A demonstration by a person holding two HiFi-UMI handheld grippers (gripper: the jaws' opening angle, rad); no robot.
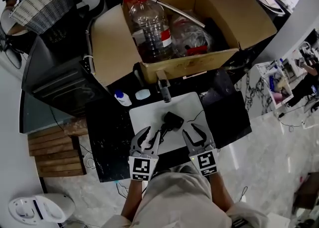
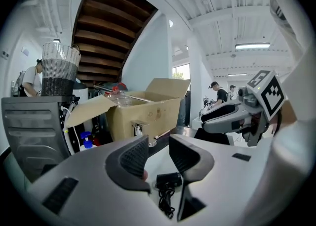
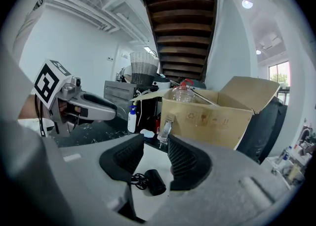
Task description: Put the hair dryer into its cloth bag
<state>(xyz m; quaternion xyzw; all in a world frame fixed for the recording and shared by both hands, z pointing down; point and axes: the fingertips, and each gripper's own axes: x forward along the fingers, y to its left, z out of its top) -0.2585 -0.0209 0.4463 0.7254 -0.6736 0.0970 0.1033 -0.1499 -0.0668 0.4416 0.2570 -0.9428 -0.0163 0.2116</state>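
An open cardboard box (image 1: 184, 67) holds a large plastic bottle (image 1: 149, 22), a woven basket (image 1: 42, 0) nearby.

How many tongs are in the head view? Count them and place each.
2. Left tongs over the near left edge of the white cloth; right tongs over its near right edge. The hair dryer lies beyond them. None seems hidden.

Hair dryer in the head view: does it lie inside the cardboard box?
No, the hair dryer lies on the white cloth in front of the cardboard box.
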